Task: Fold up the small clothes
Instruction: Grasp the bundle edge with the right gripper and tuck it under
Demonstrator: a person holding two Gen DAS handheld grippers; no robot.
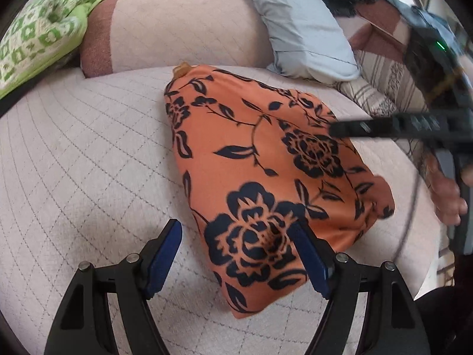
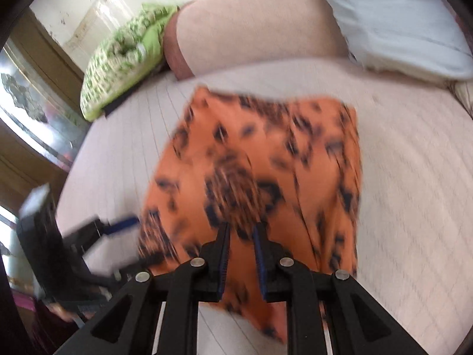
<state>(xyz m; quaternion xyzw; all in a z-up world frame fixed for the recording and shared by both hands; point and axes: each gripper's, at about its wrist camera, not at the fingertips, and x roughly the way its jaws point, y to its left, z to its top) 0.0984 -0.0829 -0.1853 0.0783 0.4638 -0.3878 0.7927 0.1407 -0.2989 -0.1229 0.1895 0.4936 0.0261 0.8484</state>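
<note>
My left gripper stands released, jaws spread wide. The near corner of the orange flowered garment lies between and under them, my right-hand pad over the cloth and my left-hand pad over the bare quilted cover. My right gripper is drawn almost together, with only a narrow slit between the pads. That view is smeared, so I cannot tell whether a thin edge of cloth is pinched there or the jaws are bare. The garment runs ahead of both pairs of jaws as a lumpy, partly folded shape, its far end towards the padded backrest. The worry is the fold coming out crooked. If I close the left jaws where they are, I would likely catch only the top layer at the corner, and the layers beneath could slide and bunch on this soft cover. If the right jaws do hold cloth, a lift with the left corner unpinned may drag the whole piece sideways. Both grippers tip steeply downward at the fabric. The left sits low, close over the near corner. The right reaches in from the right side with its tip above the cloth's far right part, the person's hand wrapped on its handle.
</note>
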